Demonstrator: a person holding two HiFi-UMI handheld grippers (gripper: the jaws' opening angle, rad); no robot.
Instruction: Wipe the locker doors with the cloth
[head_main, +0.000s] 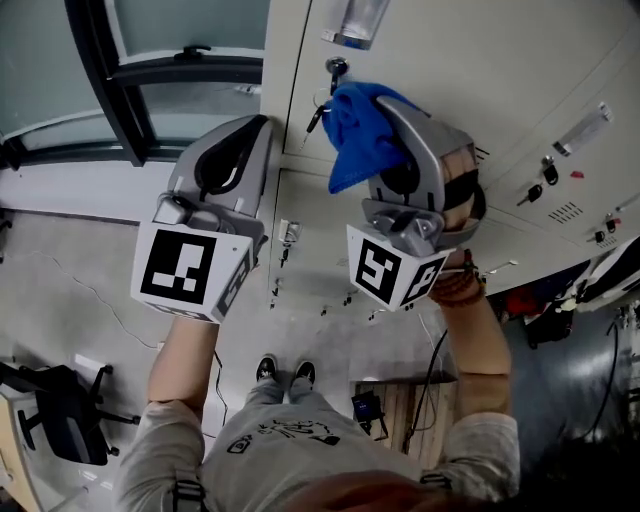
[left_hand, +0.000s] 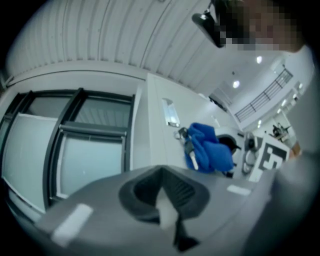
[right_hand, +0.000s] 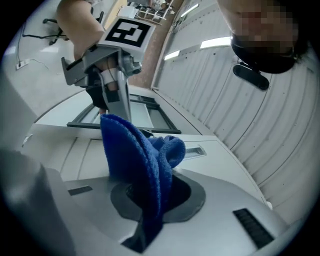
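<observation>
My right gripper (head_main: 398, 112) is shut on a bunched blue cloth (head_main: 358, 140), which is held up against the cream locker door (head_main: 450, 60) just below its keyed lock (head_main: 335, 68). In the right gripper view the cloth (right_hand: 140, 150) rises out of the closed jaws of that gripper (right_hand: 150, 200) in front of the door (right_hand: 65, 145). My left gripper (head_main: 262, 125) hangs shut and empty to the left of the cloth, near the locker's edge. The left gripper view looks over the left gripper (left_hand: 165, 200) at the cloth (left_hand: 210, 150) and a dangling key (left_hand: 189, 147).
A label holder (head_main: 355, 20) sits above the lock. More locker doors with keys (head_main: 545, 170) run to the right. A dark-framed window (head_main: 130, 80) stands left of the lockers. On the floor below are an office chair (head_main: 60, 405), a wooden stand (head_main: 400, 410) and the person's feet (head_main: 285, 372).
</observation>
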